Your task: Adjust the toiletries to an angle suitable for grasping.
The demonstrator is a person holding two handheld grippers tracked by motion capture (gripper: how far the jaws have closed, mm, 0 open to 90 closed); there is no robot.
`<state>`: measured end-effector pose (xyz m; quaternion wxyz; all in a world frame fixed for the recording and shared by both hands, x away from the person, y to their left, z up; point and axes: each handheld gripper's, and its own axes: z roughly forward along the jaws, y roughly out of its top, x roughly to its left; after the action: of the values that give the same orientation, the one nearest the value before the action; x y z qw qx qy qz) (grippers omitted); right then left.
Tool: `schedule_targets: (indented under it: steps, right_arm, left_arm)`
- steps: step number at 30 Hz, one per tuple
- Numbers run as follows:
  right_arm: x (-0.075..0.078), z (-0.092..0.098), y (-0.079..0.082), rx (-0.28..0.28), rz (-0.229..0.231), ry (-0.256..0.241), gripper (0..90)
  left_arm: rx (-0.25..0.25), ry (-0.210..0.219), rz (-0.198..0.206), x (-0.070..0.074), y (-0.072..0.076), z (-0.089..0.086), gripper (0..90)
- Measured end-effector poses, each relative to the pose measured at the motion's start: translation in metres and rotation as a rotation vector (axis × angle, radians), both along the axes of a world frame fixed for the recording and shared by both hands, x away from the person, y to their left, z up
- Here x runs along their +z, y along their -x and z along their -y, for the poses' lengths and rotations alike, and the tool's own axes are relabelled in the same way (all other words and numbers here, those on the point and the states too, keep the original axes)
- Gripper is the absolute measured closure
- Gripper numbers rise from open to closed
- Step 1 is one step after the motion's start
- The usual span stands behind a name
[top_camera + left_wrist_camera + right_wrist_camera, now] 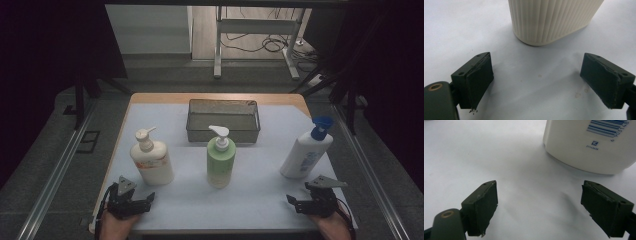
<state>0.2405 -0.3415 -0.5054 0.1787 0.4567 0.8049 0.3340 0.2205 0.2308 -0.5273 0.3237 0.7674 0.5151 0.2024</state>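
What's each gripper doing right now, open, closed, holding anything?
Left gripper: open, empty, short of the cream bottle.
Right gripper: open, empty, short of the white bottle.

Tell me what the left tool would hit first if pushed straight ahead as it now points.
Most likely the cream ribbed bottle, standing just ahead of the open left tool, slightly right of centre; bare white table lies between them.

Left gripper (537,82) wide open before a ribbed cream bottle (551,20)

The two black jaws stood far apart, low over the pale table surface (454,32), with nothing between them. The bottle's rounded base rested on the table just beyond the jaws, apart from both and slightly nearer the left one; its vertical ribs ran up out of the top edge. A few small brownish specks marked the surface between the jaws.
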Motion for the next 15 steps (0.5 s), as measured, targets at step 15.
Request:
schedule_targets:
  steps: [15]
  right_arm:
    - [0.011, 0.013, -0.002, -0.024, -0.028, -0.02, 13.8]
  left_arm:
    - [0.0, 0.001, 0.001, 0.0, 0.0, 0.0, 10.7]
